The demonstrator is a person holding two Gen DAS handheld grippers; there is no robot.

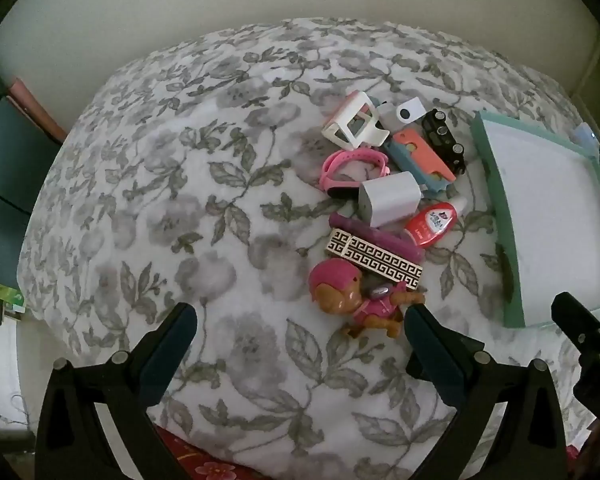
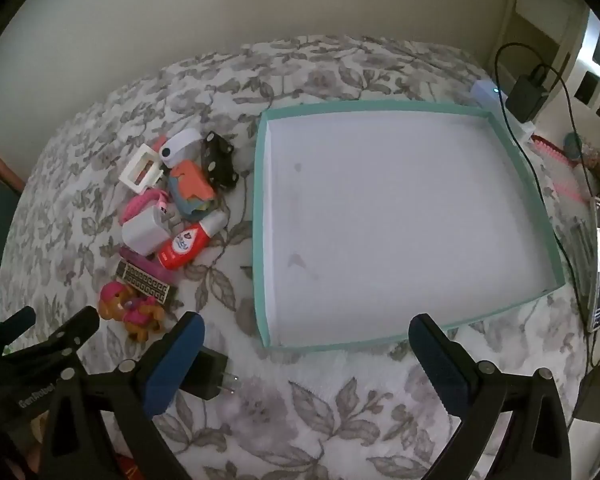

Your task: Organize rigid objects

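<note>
Both grippers hover over the floral bedspread [image 1: 148, 200] with jaws wide and holding nothing — the left gripper [image 1: 300, 320] at 6 o'clock of the toy pile, the right gripper [image 2: 306, 332] at 6 o'clock of the tray [image 2: 260, 200]. The pile — toy dog [image 1: 356, 300], red bottle [image 1: 430, 222], white charger [image 1: 388, 198] — lies just beside the tray's left wall, and a black plug [image 2: 208, 374] lies by the right gripper's left finger.
</note>
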